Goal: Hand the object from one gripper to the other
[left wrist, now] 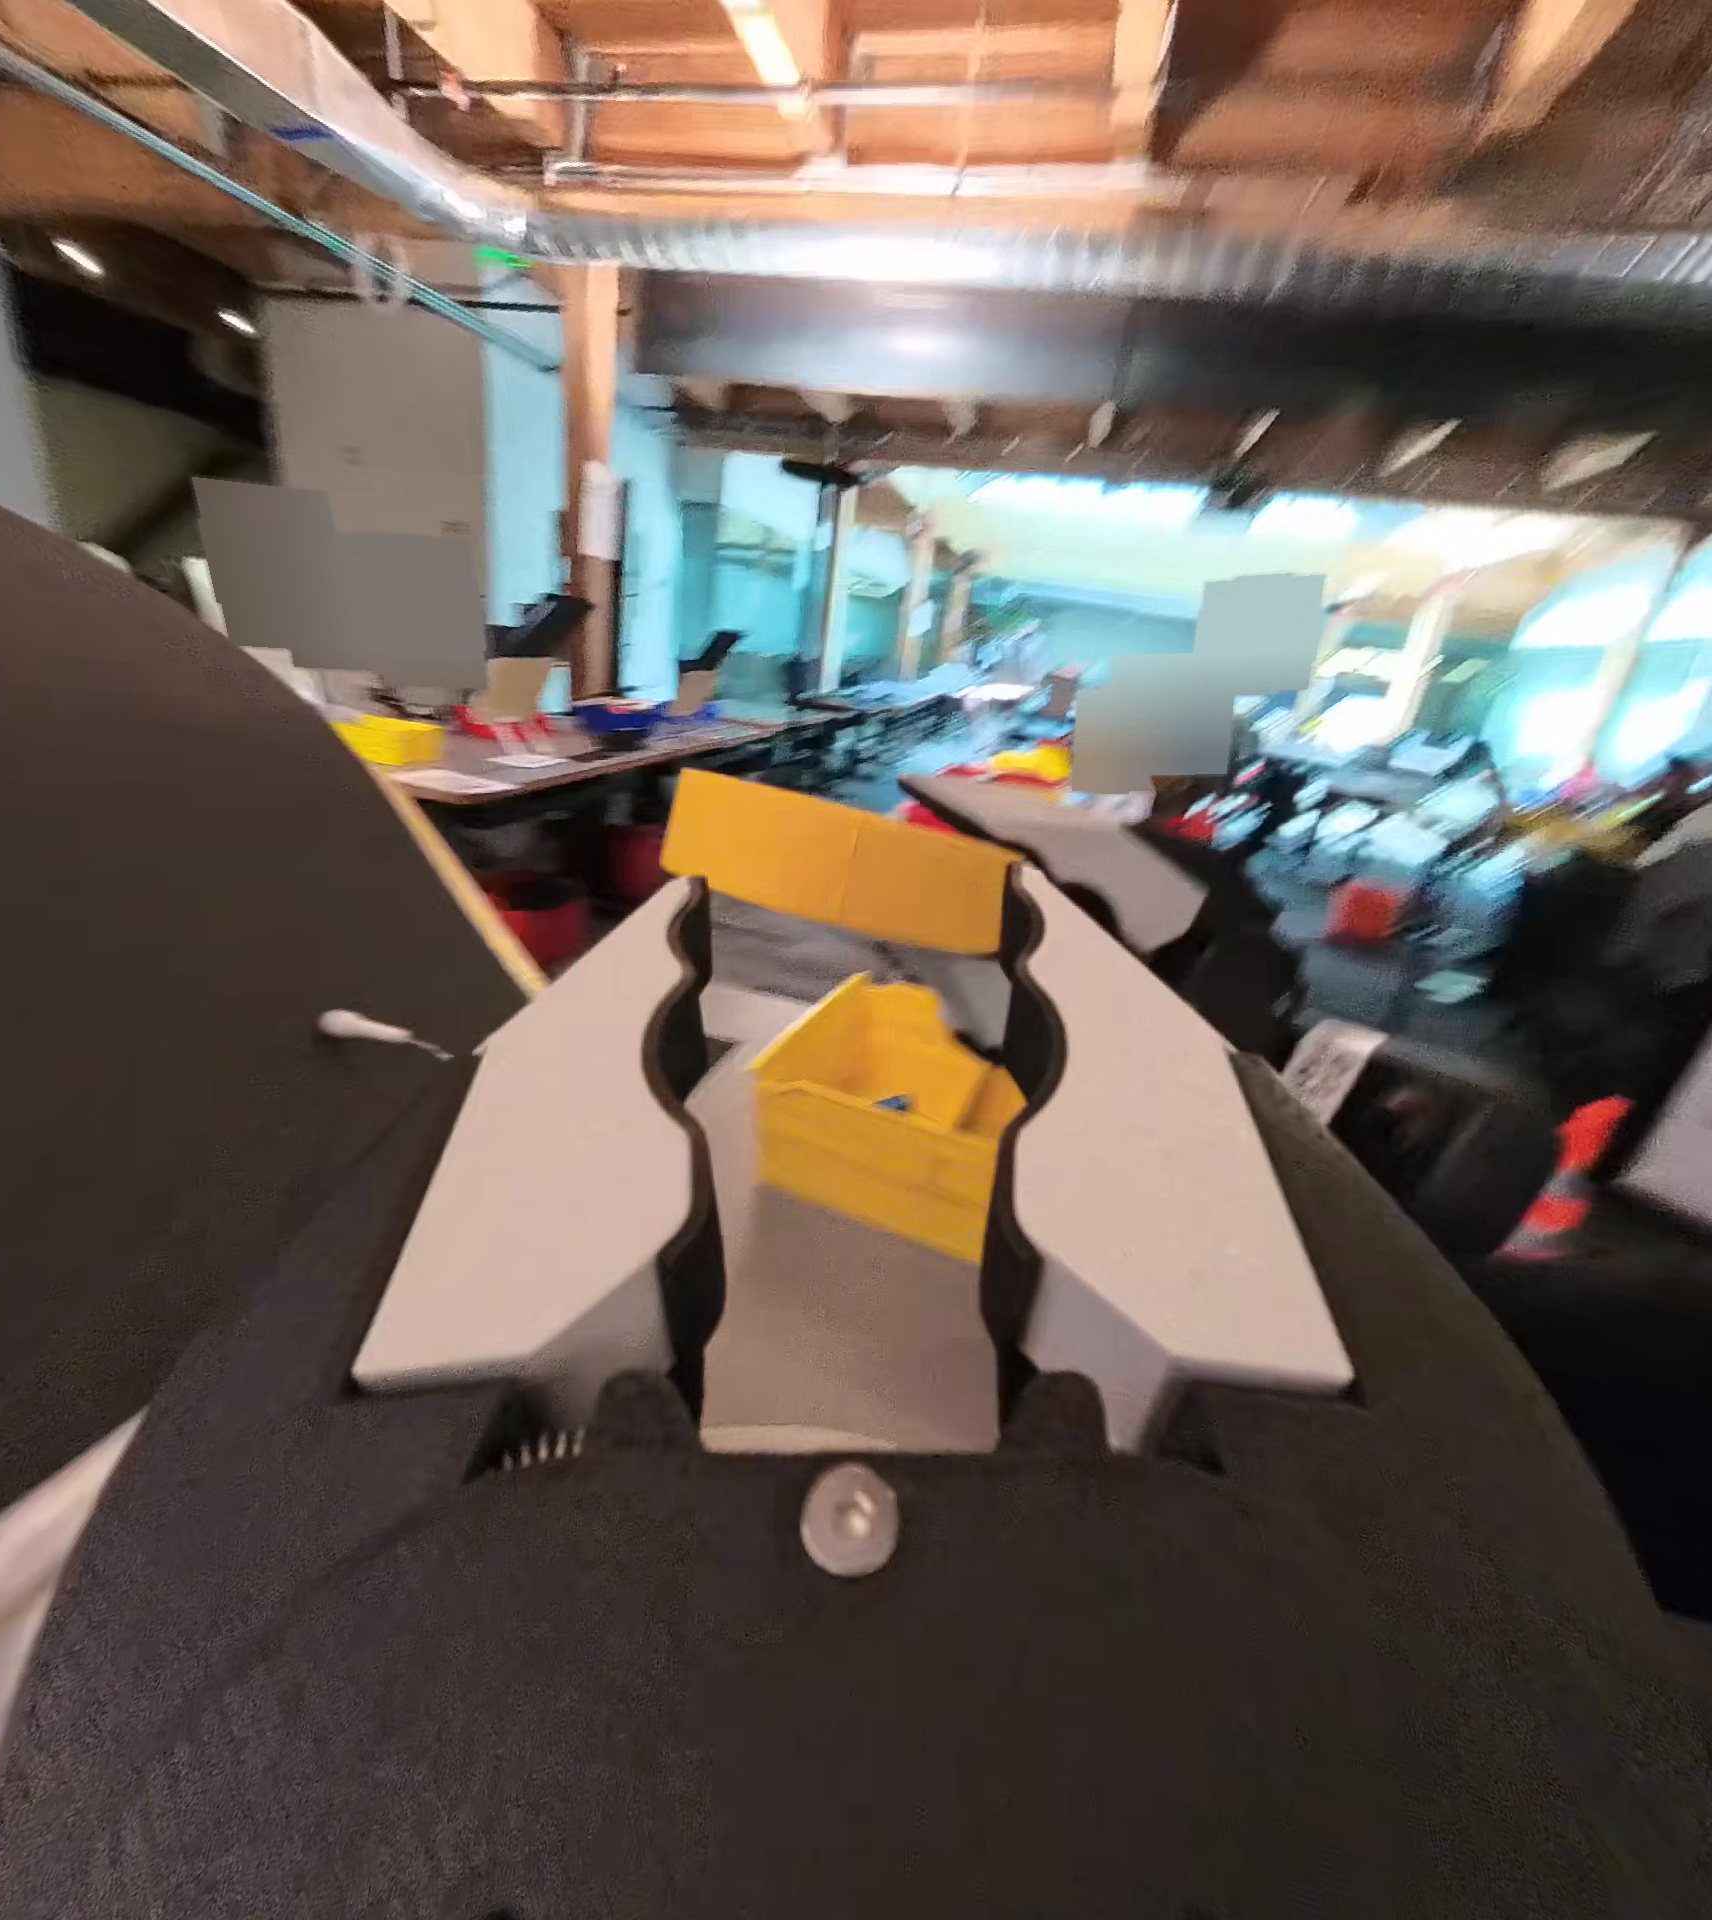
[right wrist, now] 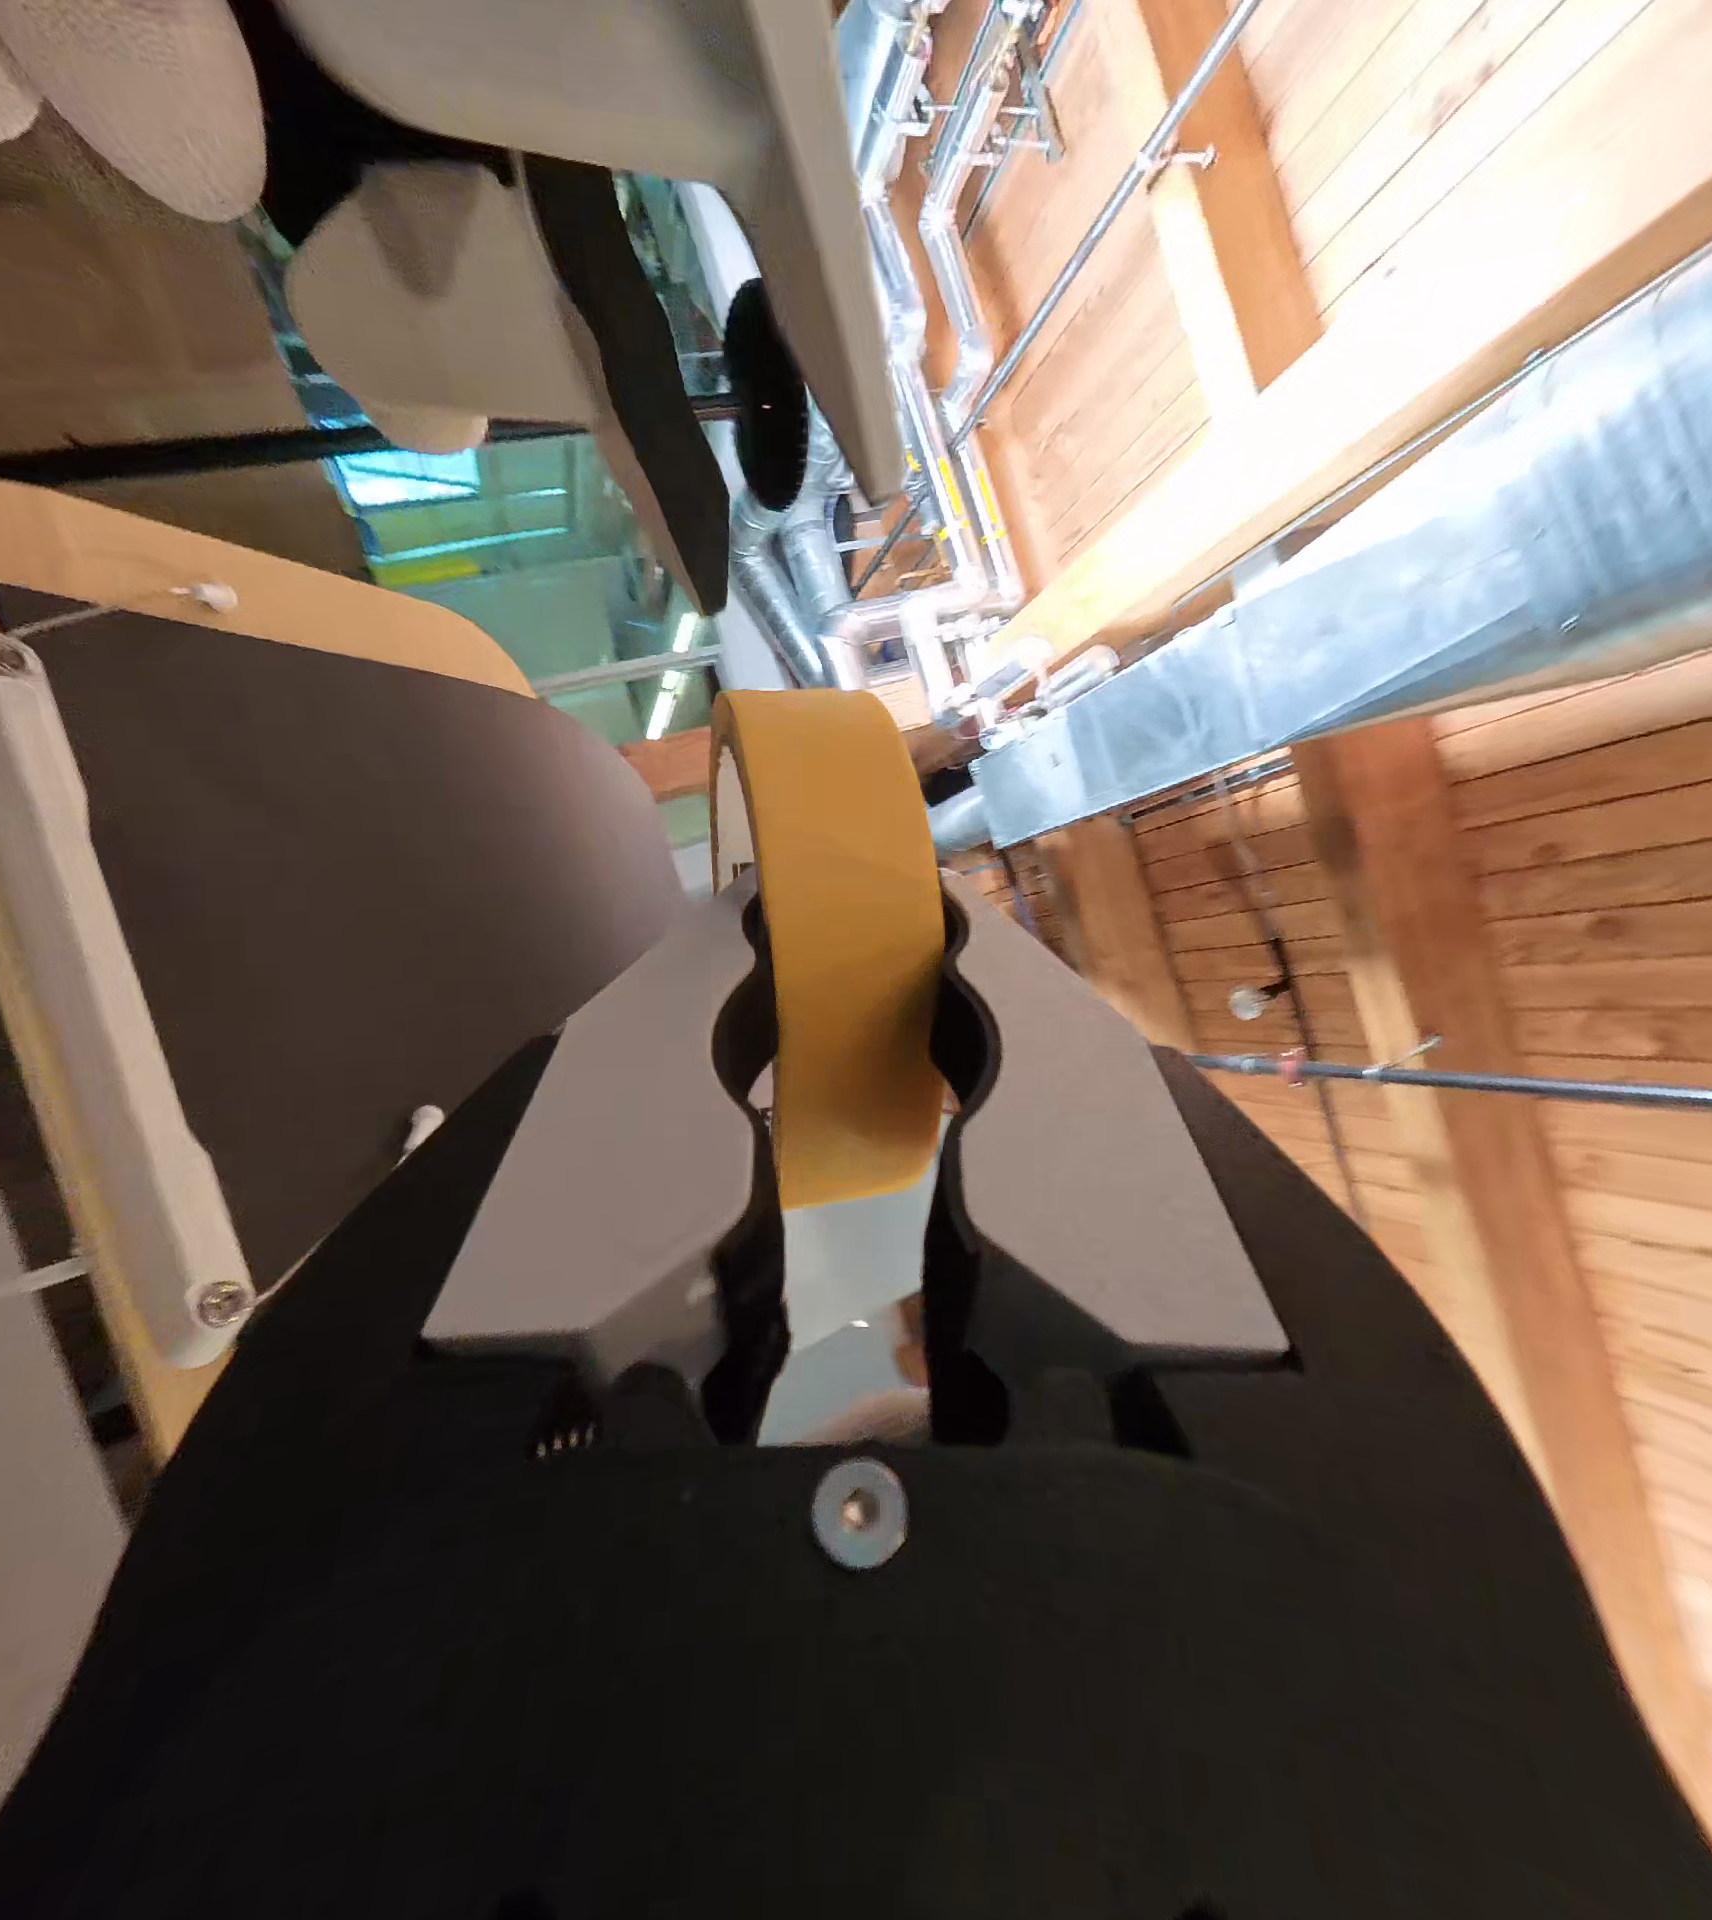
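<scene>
A roll of yellow tape (right wrist: 852, 935) stands on edge between my right gripper's (right wrist: 847, 925) jaws, which are shut on it. In the left wrist view the roll (left wrist: 841, 873) shows edge-on just past the tips of my left gripper (left wrist: 852, 904), whose jaws are spread about as wide as the roll. One grey finger of the right gripper (left wrist: 1091, 862) shows behind the roll. In the right wrist view the left gripper (right wrist: 795, 540) comes in from the top, open, its tips a short way from the roll. A white-gloved hand (right wrist: 104, 104) holds it.
A yellow bin (left wrist: 873, 1132) sits on a grey table (left wrist: 831, 1320) below the left gripper. A dark rounded panel with a light wooden edge (left wrist: 104, 935) fills the left side, also in the right wrist view (right wrist: 312, 831). Cluttered tables (left wrist: 571, 758) stand behind. One gripper's finger ends stand about 5 cm off the other's.
</scene>
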Motion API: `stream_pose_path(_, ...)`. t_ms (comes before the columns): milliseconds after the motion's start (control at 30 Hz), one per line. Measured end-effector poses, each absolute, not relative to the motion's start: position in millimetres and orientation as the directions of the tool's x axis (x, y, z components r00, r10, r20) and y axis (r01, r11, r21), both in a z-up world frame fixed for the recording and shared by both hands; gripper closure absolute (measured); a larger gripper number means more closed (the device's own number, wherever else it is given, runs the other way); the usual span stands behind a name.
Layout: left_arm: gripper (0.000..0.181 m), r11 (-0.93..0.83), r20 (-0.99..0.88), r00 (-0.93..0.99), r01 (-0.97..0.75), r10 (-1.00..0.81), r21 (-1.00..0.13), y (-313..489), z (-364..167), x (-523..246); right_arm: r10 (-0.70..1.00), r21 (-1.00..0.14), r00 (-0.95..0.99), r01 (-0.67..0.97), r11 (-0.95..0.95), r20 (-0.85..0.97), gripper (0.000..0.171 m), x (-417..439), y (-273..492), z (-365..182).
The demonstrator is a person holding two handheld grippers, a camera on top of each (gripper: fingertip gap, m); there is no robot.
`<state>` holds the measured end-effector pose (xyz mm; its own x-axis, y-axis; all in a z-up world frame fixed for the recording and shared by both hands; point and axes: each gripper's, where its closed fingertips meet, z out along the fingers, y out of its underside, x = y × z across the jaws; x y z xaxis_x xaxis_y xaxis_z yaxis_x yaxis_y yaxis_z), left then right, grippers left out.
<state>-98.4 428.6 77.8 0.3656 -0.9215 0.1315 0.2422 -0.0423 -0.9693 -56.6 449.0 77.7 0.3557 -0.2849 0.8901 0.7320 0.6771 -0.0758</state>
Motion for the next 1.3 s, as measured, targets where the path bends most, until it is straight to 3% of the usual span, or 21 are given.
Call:
stream_pose_path(100,0.124,-0.192,0.279,0.265,0.313,-0.923,-0.93,435.1,72.8,-98.3,-0.397,0.059,0.269,0.761,0.646,0.877,0.148,-71.0,443.0,68.2)
stream_pose_path(167,0.118,-0.273,0.343,0.238,0.282,-0.909,-0.92,439.5,60.8,-91.7,-0.431,0.1,0.249,0.761,0.64,0.867,0.148,-78.7,439.3,63.6)
stream_pose_path(400,0.126,-0.364,0.412,0.158,0.263,-0.897,-0.894,441.7,47.0,-82.8,-0.494,0.19,0.189,0.762,0.619,0.848,0.148,-86.8,436.5,54.3)
stream_pose_path(833,0.134,-0.317,0.383,0.172,0.32,-0.907,-0.893,448.4,49.4,-81.2,-0.479,0.171,0.198,0.764,0.622,0.855,0.145,-82.6,447.2,49.4)
stream_pose_path(900,0.141,-0.297,0.366,0.163,0.338,-0.916,-0.893,447.1,52.7,-83.1,-0.454,0.152,0.201,0.762,0.63,0.868,0.136,-82.8,450.8,46.9)
stream_pose_path(967,0.147,-0.293,0.362,0.145,0.356,-0.921,-0.887,444.7,56.8,-84.9,-0.445,0.148,0.201,0.759,0.634,0.873,0.137,-83.9,452.4,44.6)
stream_pose_path(1300,0.15,-0.168,0.269,0.256,0.357,-0.929,-0.919,444.3,65.9,-88.8,-0.173,0.0,0.217,0.623,0.782,0.961,0.118,-87.1,447.0,30.0)
